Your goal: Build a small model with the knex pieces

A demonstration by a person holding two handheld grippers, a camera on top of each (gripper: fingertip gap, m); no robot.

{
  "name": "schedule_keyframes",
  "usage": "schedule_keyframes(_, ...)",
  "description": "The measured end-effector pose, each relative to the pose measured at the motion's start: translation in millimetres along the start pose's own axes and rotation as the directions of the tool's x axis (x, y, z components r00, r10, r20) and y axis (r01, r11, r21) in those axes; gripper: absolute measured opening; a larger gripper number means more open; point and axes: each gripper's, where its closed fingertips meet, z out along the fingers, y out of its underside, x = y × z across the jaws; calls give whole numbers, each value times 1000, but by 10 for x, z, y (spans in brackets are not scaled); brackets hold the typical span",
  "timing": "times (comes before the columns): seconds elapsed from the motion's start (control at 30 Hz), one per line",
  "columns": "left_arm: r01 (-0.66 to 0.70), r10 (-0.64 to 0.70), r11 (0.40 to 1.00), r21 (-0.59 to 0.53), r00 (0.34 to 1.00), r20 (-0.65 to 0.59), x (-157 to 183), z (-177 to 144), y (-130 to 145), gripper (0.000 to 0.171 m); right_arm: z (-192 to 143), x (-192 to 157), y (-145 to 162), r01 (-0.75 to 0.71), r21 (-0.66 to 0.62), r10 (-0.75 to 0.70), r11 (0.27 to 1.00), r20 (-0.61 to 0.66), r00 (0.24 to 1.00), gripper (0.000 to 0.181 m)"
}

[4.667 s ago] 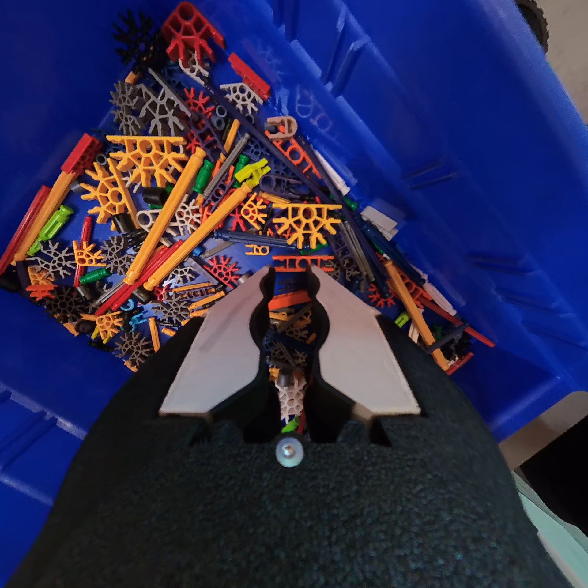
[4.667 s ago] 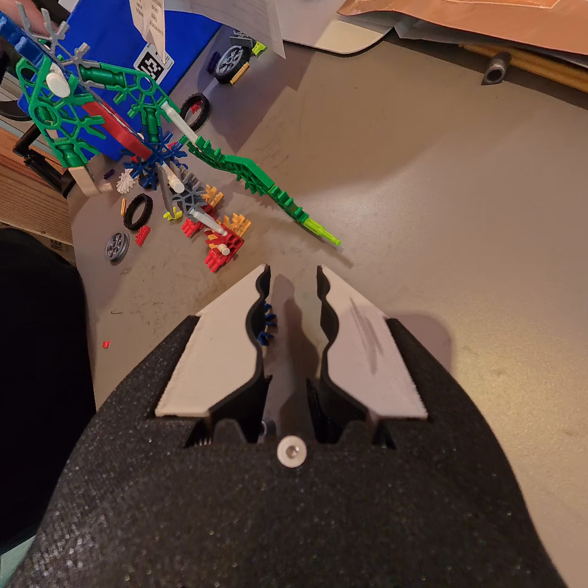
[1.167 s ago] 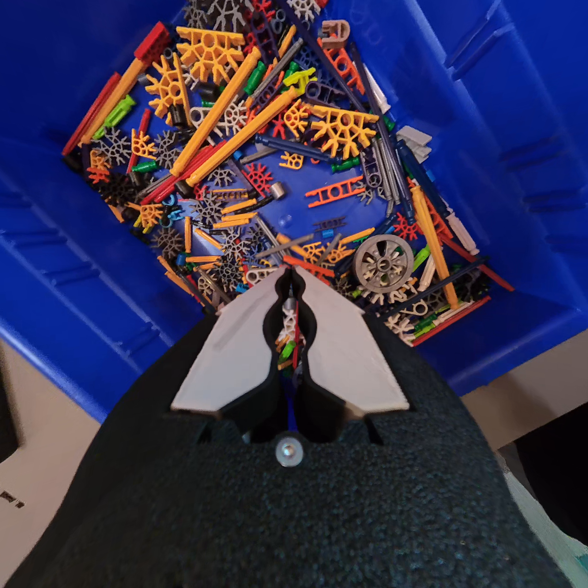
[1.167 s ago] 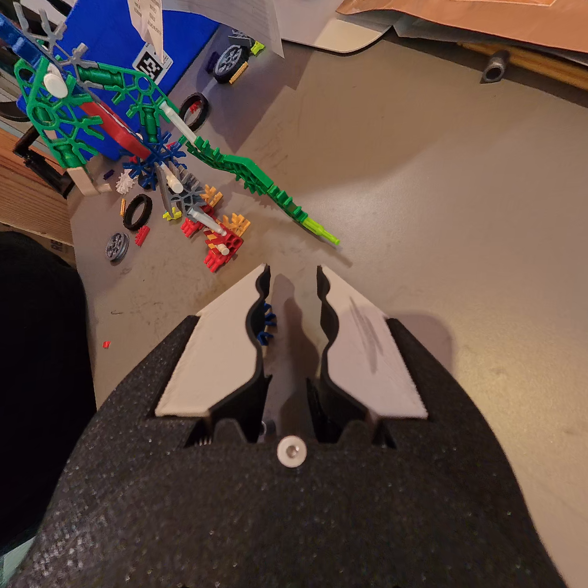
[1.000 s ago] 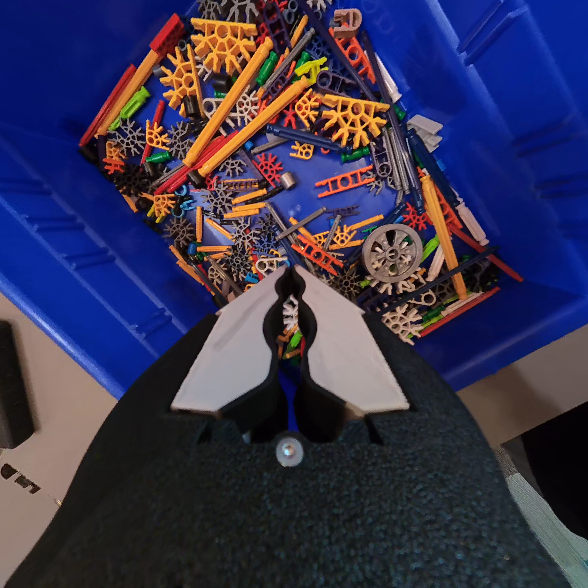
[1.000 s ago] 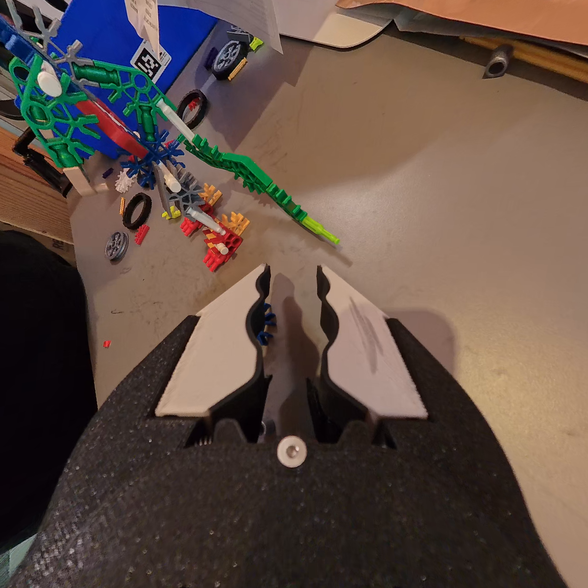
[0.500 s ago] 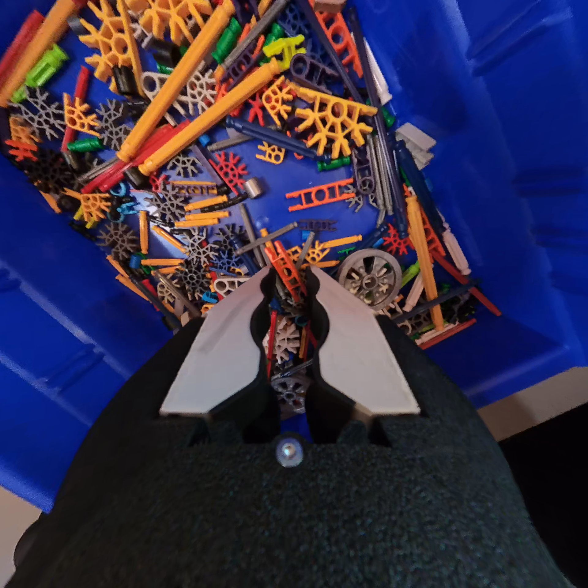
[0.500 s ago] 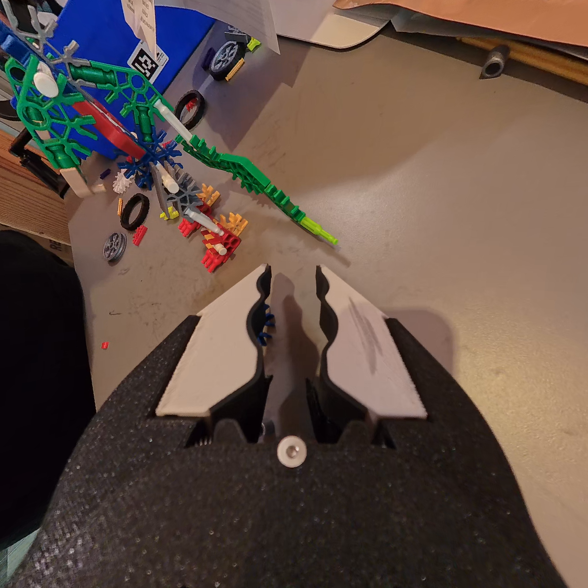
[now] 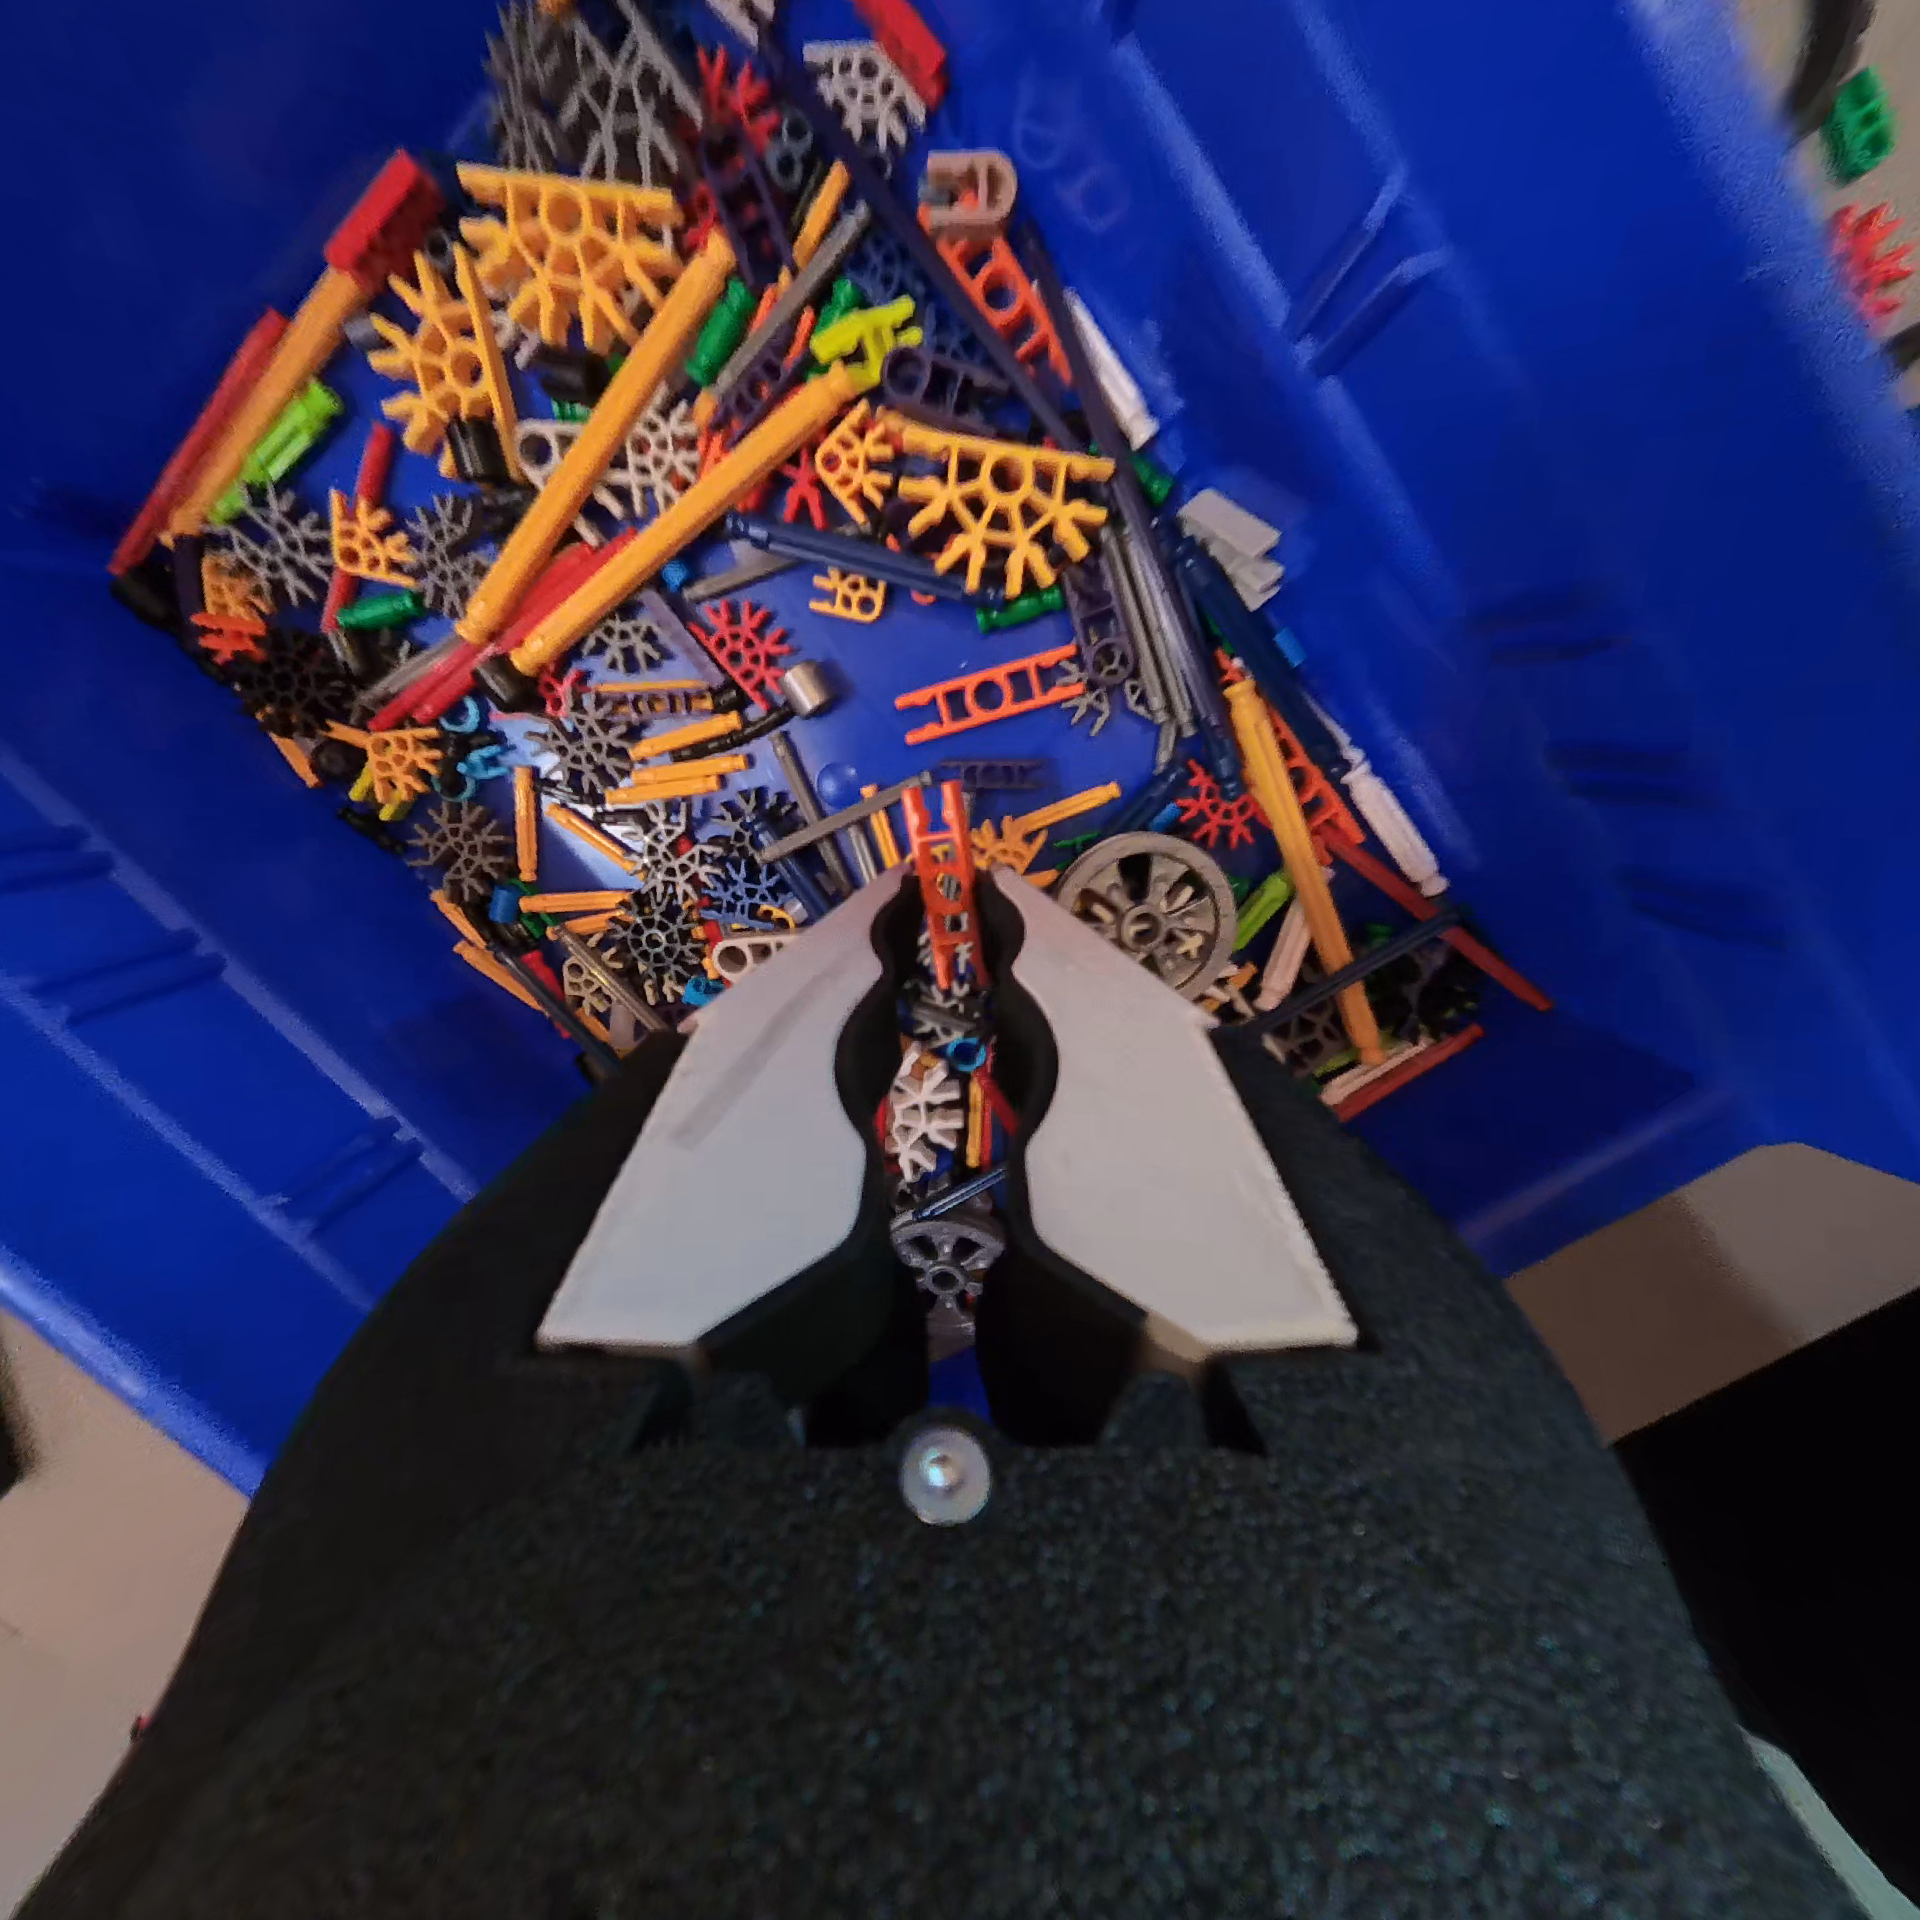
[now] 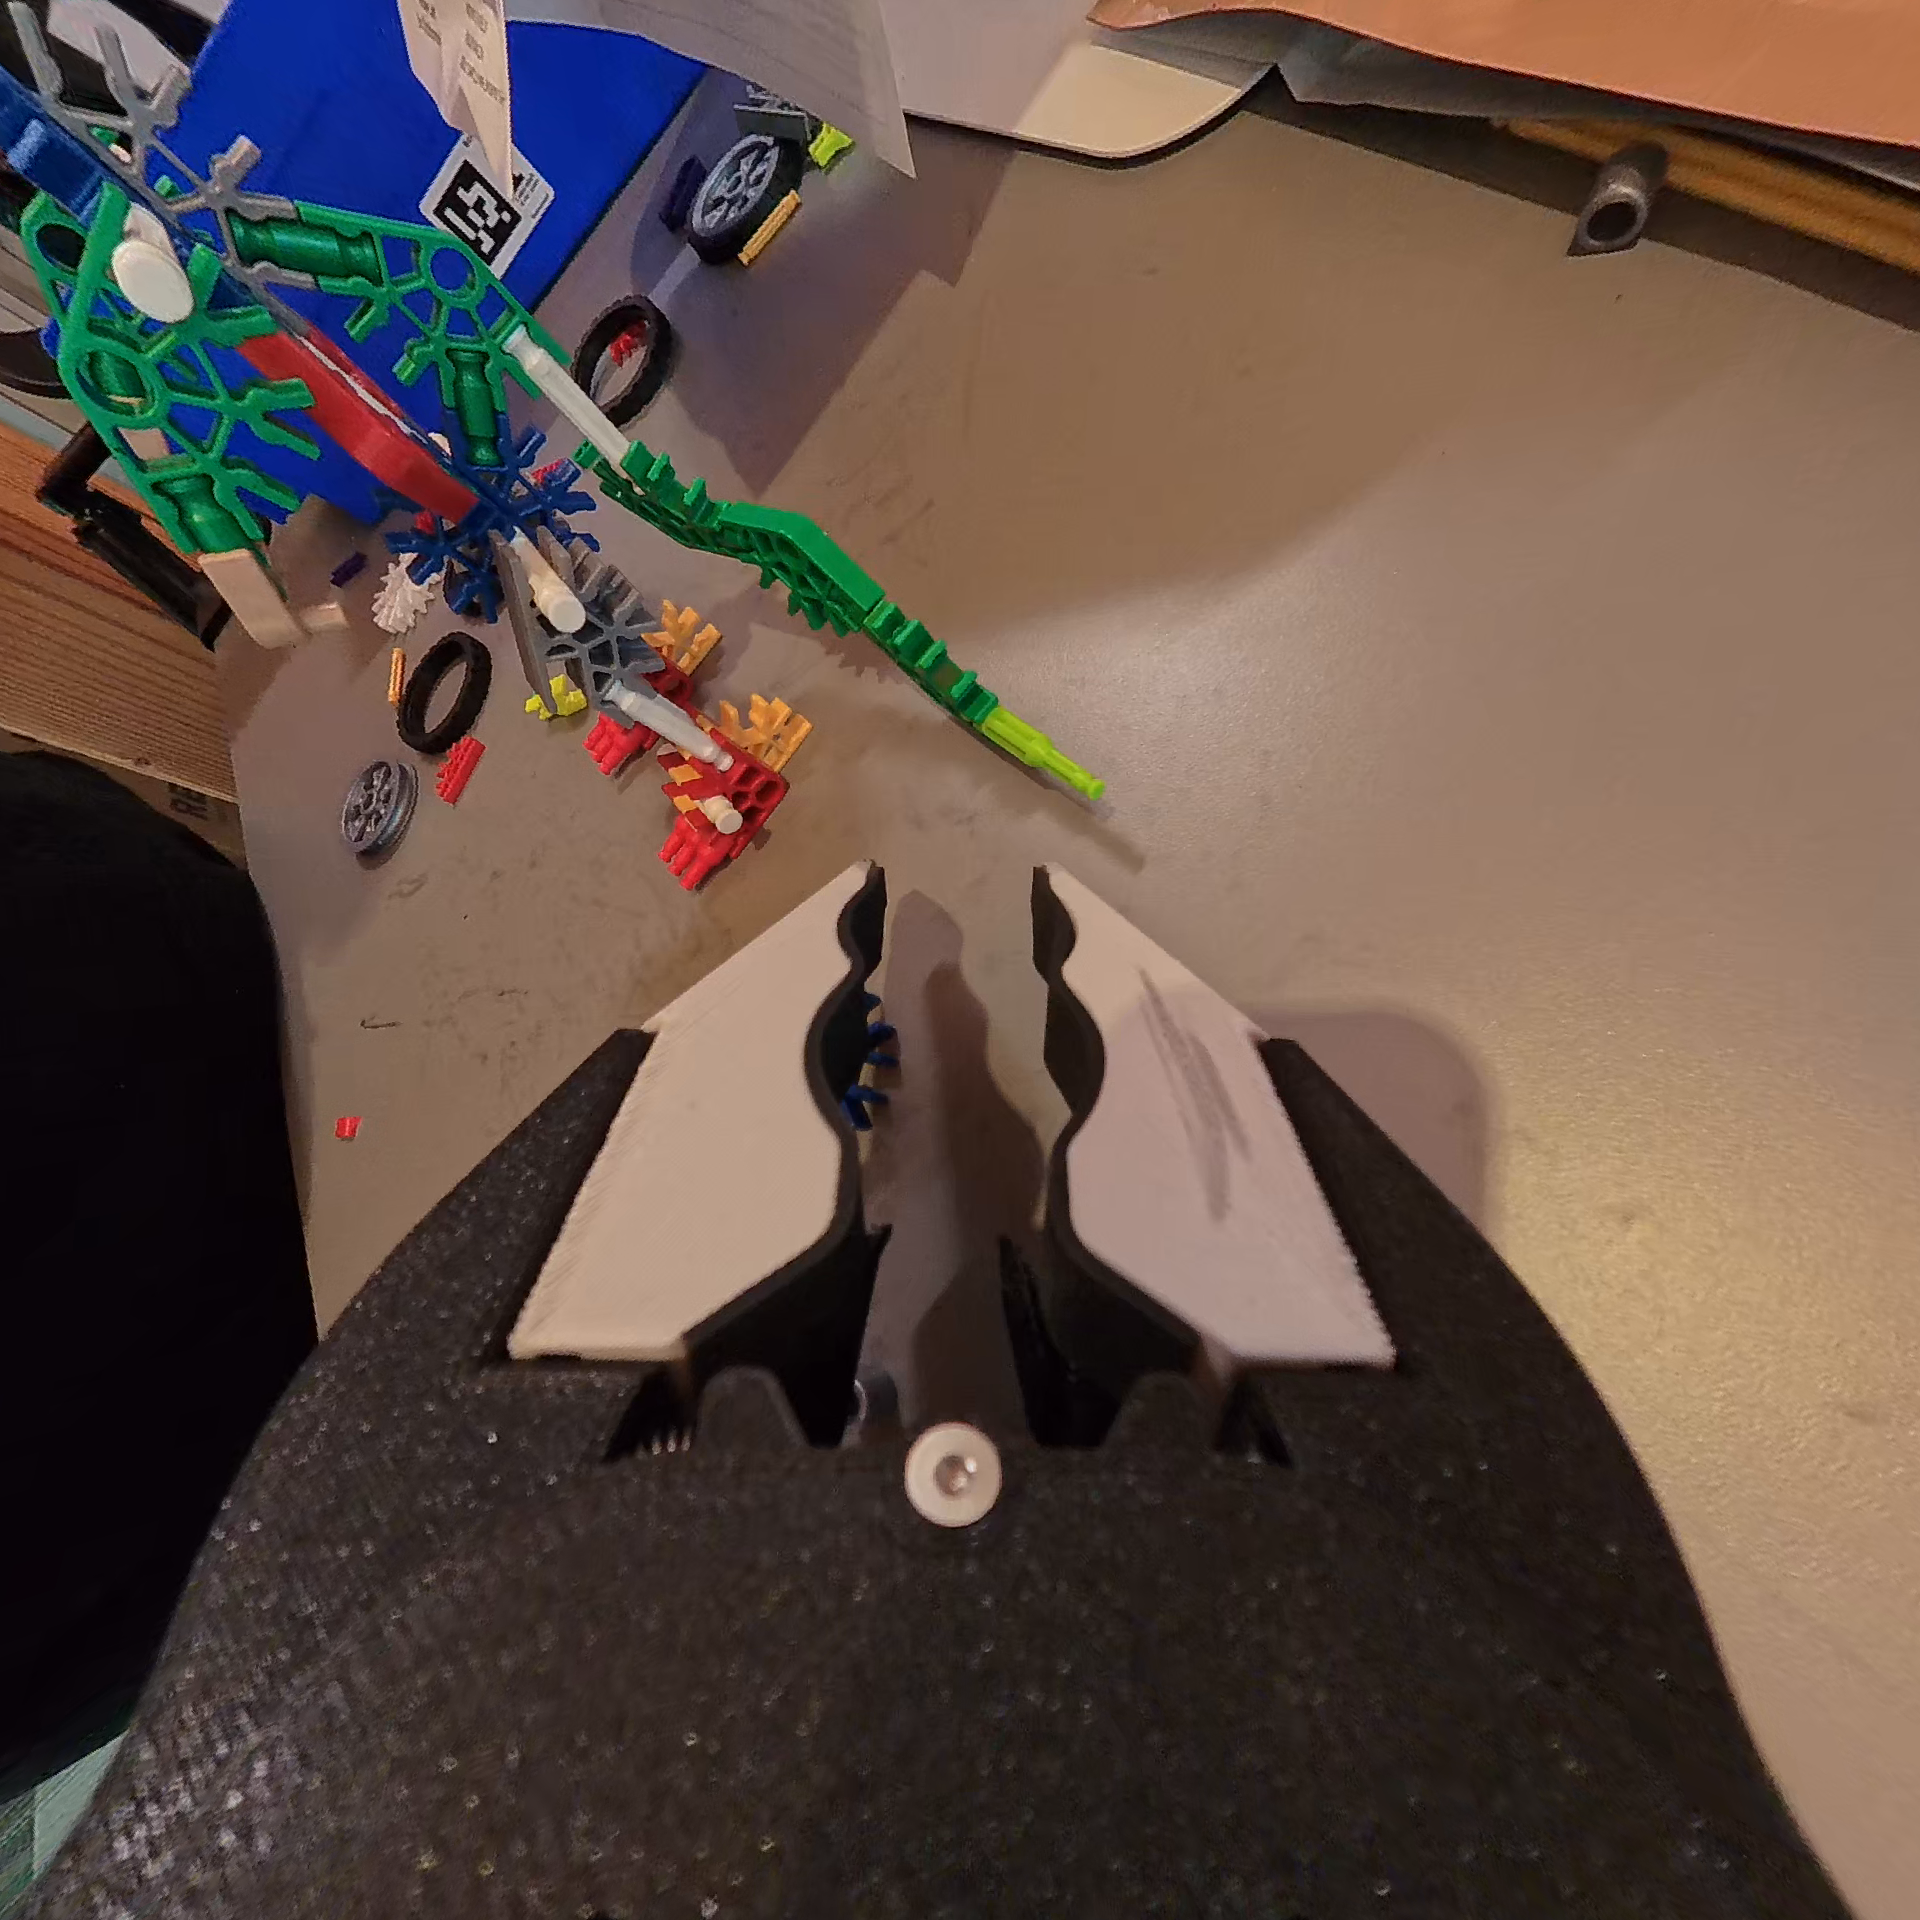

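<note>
So the left gripper [image 9: 948, 902] is down inside a big blue bin [image 9: 1455, 436] full of plastic construction-toy bits, and its fingers are pinched onto a little orange ladder-shaped piece [image 9: 943, 883]. That piece stands pretty much in line with the fingers, long axis running straight away from the gripper, far end poking out past the tips toward the middle of the bin floor. Just beside it toward the bin's near right corner sits a grey spoked wheel [image 9: 1146, 921], and a second orange ladder piece [image 9: 987, 694] lies flat further in, crosswise to the gripped one. Long yellow rods [image 9: 665, 540] lie diagonally across the pile toward the far left wall. A white snowflake connector [image 9: 923, 1114] and a smaller dark grey wheel [image 9: 943, 1259] show in the gap lower between the fingers, down in the pile

The right gripper [image 10: 958, 883] hangs over a grey table [image 10: 1403, 675] with its fingers spread apart and nothing clamped between them. A small blue spiky connector [image 10: 871, 1060] sits against the inside of its left finger; can't tell if it's stuck there or lying underneath. Toward the table's far left there's a built model of green panels [image 10: 187, 353] with a green toothed strip [image 10: 810, 561] trailing out toward the middle, ending in a lime tip, plus red and yellow connectors [image 10: 717, 790] and a loose black tyre [image 10: 445, 694] near the left edge
</note>
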Motion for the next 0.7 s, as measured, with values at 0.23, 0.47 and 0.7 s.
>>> schedule_keyframes(0.23, -43, 44, 998, 44, 999, -25, 123, -128, -176, 8, -2, 3, -6, 3, 4, -3, 1000, -5, 1000, 28)
schedule_keyframes(0.47, -50, 52, 998, 36, 997, -59, 240, -10, -166, 8, -4, 2, -13, 11, 9, -11, 1000, -10, 1000, 29)
schedule_keyframes(0.7, -59, 60, 998, 20, 997, -49, 227, 19, -69, 8, -151, 20, -188, -3, 163, 11, 987, -49, 999, 34)
